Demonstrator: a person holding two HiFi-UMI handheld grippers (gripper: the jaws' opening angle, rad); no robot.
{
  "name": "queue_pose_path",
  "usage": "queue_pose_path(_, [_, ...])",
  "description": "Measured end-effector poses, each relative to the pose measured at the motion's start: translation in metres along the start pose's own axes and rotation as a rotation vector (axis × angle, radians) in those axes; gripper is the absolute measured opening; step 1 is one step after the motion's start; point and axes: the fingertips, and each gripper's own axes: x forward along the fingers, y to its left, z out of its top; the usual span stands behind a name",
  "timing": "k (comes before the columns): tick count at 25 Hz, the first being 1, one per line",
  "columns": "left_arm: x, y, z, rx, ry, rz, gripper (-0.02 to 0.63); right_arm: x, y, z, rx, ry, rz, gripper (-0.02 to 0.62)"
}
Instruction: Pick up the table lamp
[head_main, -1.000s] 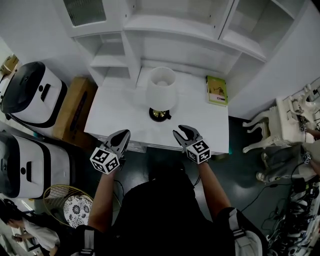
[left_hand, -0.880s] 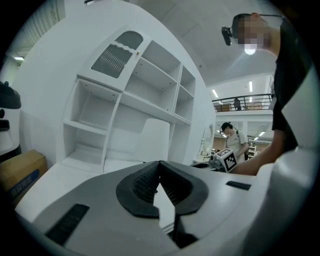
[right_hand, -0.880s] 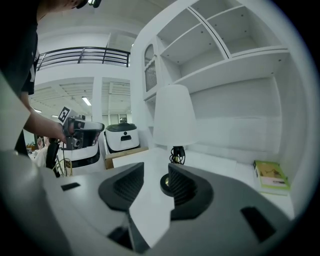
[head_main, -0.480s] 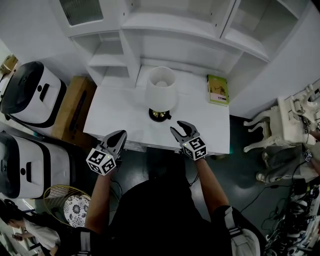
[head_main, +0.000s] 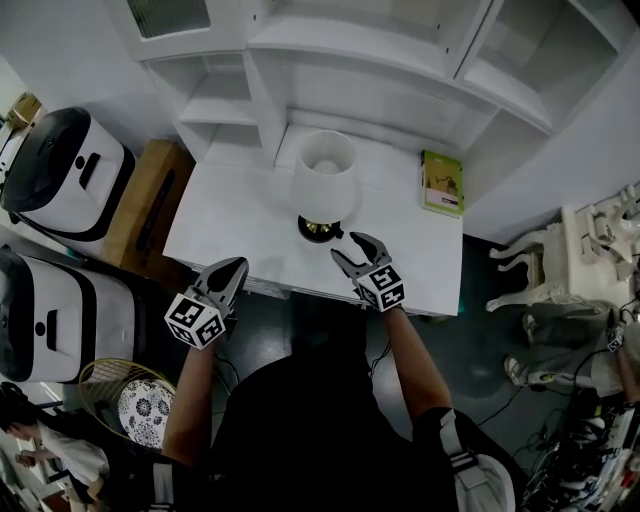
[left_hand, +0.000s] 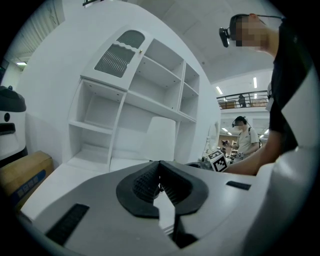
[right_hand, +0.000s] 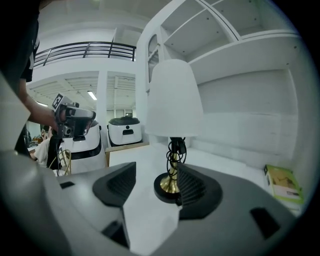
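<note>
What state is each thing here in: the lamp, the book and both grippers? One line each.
table lamp: upright on the white table, cord wound round its stem, not held.
green book: closed, lying flat.
left gripper: shut, empty.
right gripper: open, jaws just been opening, nothing between them, lamp base ahead.

Matt white lamp shade (right_hand: 172, 100), shiny brass stem (right_hand: 171, 176), glossy black base (right_hand: 159, 193), smooth tabletop (head_main: 230, 215)

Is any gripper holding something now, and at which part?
Nothing is held. Left gripper is shut, empty; right gripper, its jaws just opening, faces the table lamp untouched.
</note>
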Motion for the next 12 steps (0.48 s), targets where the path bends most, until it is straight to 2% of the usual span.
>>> queue_pose_path(12, [0.005, 0.010, -0.001, -0.035, -0.009, 0.064, 0.011, 0.040, -0.016, -0.005, -0.048, 0.024, 0.072, 0.267])
